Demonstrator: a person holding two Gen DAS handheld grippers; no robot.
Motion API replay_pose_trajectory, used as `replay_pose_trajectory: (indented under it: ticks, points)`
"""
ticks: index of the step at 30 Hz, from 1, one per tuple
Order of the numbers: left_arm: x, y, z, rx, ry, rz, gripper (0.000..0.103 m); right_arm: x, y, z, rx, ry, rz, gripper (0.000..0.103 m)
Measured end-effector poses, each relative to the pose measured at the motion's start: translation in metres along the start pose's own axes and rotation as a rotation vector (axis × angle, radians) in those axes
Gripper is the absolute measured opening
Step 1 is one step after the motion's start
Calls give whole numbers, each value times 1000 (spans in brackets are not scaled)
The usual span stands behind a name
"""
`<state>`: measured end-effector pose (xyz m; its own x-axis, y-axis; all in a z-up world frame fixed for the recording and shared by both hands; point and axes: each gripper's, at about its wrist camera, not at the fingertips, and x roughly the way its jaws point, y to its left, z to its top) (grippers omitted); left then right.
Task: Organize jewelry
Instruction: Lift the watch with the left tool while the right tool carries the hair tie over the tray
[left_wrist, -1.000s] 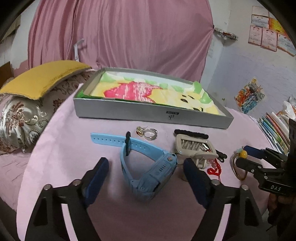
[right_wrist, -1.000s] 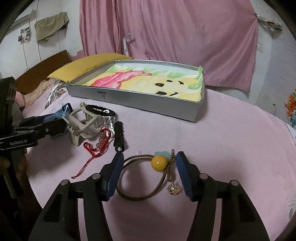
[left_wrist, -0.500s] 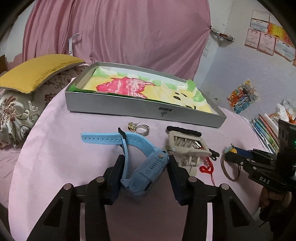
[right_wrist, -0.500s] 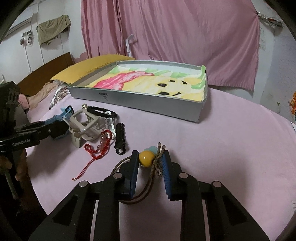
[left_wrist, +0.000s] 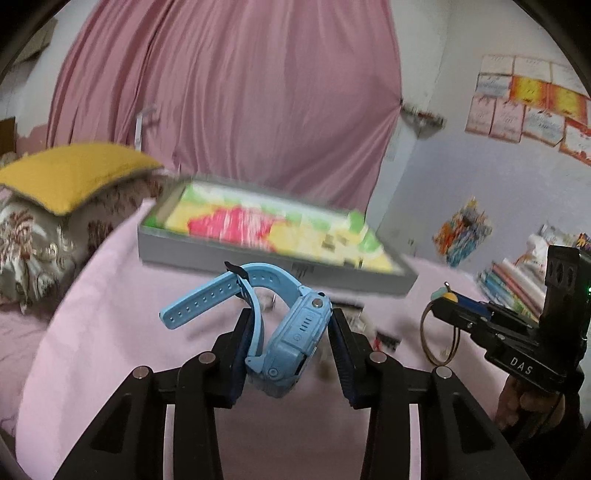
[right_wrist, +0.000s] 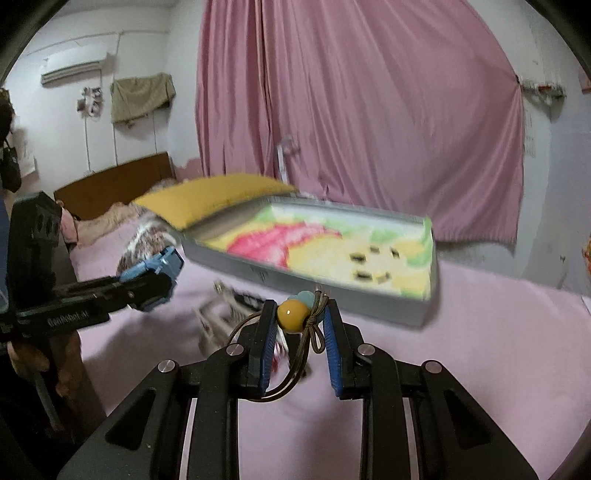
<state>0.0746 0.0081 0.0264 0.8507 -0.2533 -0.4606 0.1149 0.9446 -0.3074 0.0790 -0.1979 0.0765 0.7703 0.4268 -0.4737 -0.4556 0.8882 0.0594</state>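
We have our left tongs (left_wrist: 291, 350) closing on the blue watch (left_wrist: 291, 332) and our right tongs (right_wrist: 299, 332) clamped on the yellow-bead hair tie (right_wrist: 293, 314), both lifted above the pink cloth (right_wrist: 480, 350), with the long open tray (right_wrist: 351, 299) lying crosswise just ahead.

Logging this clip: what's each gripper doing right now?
Left gripper: closing, pads gripping the blue watch.
Right gripper: shut on the hair tie.

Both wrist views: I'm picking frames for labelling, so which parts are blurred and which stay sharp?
Left wrist view: the blue plastic watch and left gripper are sharp; the grey tray smears. Right wrist view: the yellow-bead hair tie is crisp; the tray and items behind blur.
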Motion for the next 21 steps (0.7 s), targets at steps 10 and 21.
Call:
replay_pose_trajectory:
  ticks: [10, 21]
  points:
    - [13, -9, 53, 92, -160, 13, 38, 8, -3, 48, 3, -199, -19, 22]
    - [60, 3, 106, 118, -211, 44, 38, 61, -17, 88, 48, -218, -71, 22]
